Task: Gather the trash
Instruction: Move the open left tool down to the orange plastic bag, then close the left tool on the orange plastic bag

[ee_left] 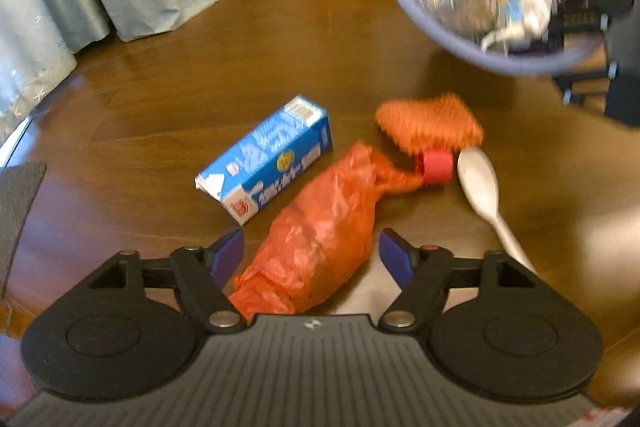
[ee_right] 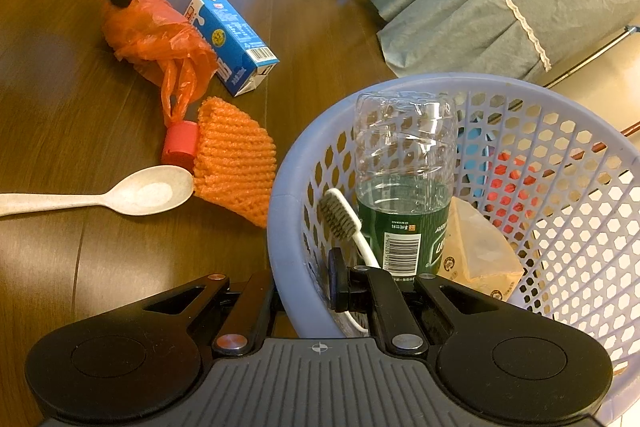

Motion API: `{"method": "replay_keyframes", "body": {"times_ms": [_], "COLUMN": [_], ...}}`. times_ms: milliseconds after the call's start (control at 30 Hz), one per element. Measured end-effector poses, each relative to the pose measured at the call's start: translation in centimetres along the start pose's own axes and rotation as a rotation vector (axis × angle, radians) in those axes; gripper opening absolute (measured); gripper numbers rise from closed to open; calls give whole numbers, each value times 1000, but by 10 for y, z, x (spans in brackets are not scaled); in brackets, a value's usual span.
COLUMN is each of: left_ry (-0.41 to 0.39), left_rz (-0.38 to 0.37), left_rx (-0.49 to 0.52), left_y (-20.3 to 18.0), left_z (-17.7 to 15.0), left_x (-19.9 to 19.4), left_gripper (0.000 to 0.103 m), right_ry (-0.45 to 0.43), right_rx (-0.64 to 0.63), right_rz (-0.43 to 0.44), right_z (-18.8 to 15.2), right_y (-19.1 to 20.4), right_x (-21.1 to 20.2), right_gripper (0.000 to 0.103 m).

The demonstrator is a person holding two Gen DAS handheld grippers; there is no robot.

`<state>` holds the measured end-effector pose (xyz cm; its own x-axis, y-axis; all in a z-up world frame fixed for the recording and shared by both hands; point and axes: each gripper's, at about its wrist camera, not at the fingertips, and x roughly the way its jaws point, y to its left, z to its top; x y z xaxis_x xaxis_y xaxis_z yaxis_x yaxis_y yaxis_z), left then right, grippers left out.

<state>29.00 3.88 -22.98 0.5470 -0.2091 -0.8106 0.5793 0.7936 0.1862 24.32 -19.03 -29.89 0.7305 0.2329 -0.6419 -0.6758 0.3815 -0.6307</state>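
Step in hand: pickup of orange bag [ee_left: 320, 231]. Left gripper [ee_left: 310, 253] positioned over bag on counter [ee_left: 160, 107], jaws spread either side, not yet closed. Right gripper [ee_right: 304, 283] jaws clamped on basket [ee_right: 280, 211] rim, basket held at 1 o'clock of bag. Next move judged: jaws to be closed on bag, bag carried to basket.

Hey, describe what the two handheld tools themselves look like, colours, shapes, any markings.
Both match. The left tool has black linkage arms with silver pivot rivets, two round black discs, a ribbed grey base bearing a small white emblem, and dark blue pads. The right tool is built the same, with a crosshair mark on its base. No hands or sleeves show.
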Motion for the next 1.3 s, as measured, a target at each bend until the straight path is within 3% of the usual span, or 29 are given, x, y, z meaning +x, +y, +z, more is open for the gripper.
{"method": "replay_keyframes", "body": {"times_ms": [233, 800, 1300], "left_ry": [50, 106, 119], "left_rz": [26, 27, 6], "left_rx": [87, 95, 81], "left_y": [-6, -6, -5], "left_z": [-8, -6, -7], "left_x": [21, 44, 41], "left_gripper": [72, 68, 38], "right_ry": [1, 1, 1], "right_rx": [-1, -5, -4], "right_rz": [1, 2, 1], "right_z": [1, -1, -1], "right_y": [1, 0, 0], "right_x": [-1, -4, -4], "right_gripper": [4, 4, 4]}}
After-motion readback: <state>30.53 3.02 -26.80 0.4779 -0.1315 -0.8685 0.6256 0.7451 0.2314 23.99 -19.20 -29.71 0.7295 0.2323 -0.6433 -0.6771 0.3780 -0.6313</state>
